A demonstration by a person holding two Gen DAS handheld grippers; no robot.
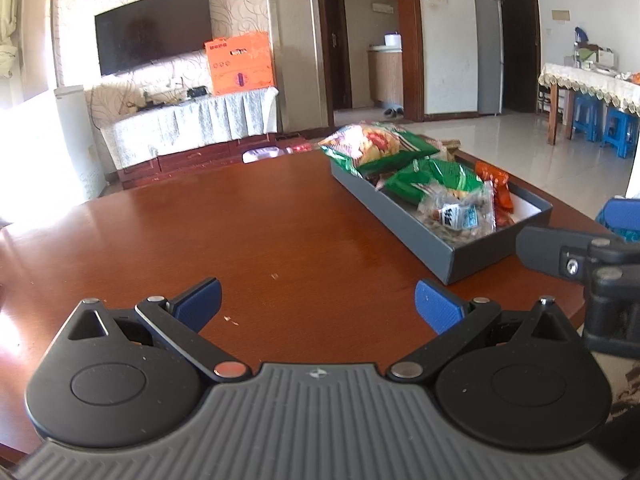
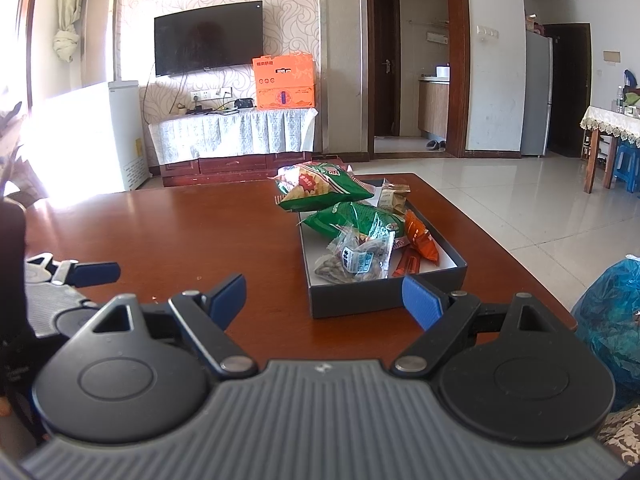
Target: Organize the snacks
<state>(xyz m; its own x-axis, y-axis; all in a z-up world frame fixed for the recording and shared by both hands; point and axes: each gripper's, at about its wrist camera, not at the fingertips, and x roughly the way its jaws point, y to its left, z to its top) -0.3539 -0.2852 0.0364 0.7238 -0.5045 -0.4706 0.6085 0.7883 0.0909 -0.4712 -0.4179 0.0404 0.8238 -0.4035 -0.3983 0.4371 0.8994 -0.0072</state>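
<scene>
A dark grey box point(image 2: 360, 300) point(image 1: 420, 232) stands on the brown table point(image 2: 180, 232) point(image 1: 260, 220). It holds two green snack bags point(image 2: 324, 190) point(image 1: 376, 146), a clear packet of nuts point(image 2: 360, 260) point(image 1: 460, 212), orange packets point(image 2: 420, 240) point(image 1: 498, 188) and a small brown packet point(image 2: 394, 196). My left gripper point(image 1: 318, 306) is open and empty over the table, left of the box. My right gripper point(image 2: 324, 298) is open and empty just in front of the box's near wall.
A blue plastic bag point(image 2: 612, 320) lies beyond the table's right edge. A TV point(image 2: 208, 38), an orange carton point(image 2: 284, 82) and a white appliance point(image 2: 120, 136) stand at the far wall. A dining table with blue stools point(image 1: 592, 120) is far right.
</scene>
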